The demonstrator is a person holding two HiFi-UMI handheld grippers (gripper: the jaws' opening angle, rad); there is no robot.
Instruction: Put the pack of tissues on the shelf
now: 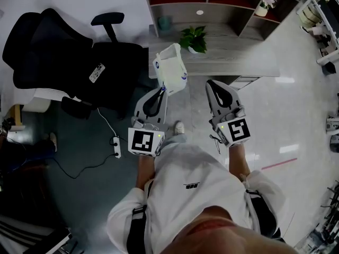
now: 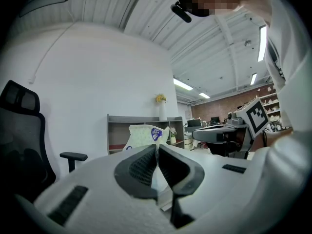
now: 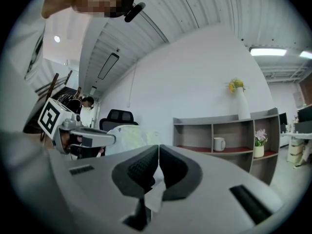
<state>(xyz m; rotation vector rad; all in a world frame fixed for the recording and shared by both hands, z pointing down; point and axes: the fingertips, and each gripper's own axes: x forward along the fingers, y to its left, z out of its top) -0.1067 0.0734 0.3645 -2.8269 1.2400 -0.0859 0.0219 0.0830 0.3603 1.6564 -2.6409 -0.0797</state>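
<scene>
Currently the left tongs (image 1: 161, 89) pinch the pack of tissues (image 1: 170, 67) by its lower edge; the pack stands just beyond their tips. The right tongs (image 1: 212, 84) are pressed together, apparently empty. The pack is probably light, soft and crushable, so grip the wrapper seam.

Your head camera looks steeply down onto the left gripper (image 1: 161, 90) and right gripper (image 1: 210, 82). Each gripper's camera sits close behind its jaws, facing level toward the shelf (image 2: 119, 118), which all views share.

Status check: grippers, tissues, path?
Left gripper shut on white plastic tissue pack. Right gripper shut, empty. Grey shelf ahead; grey table with green potted plant before it.
</scene>
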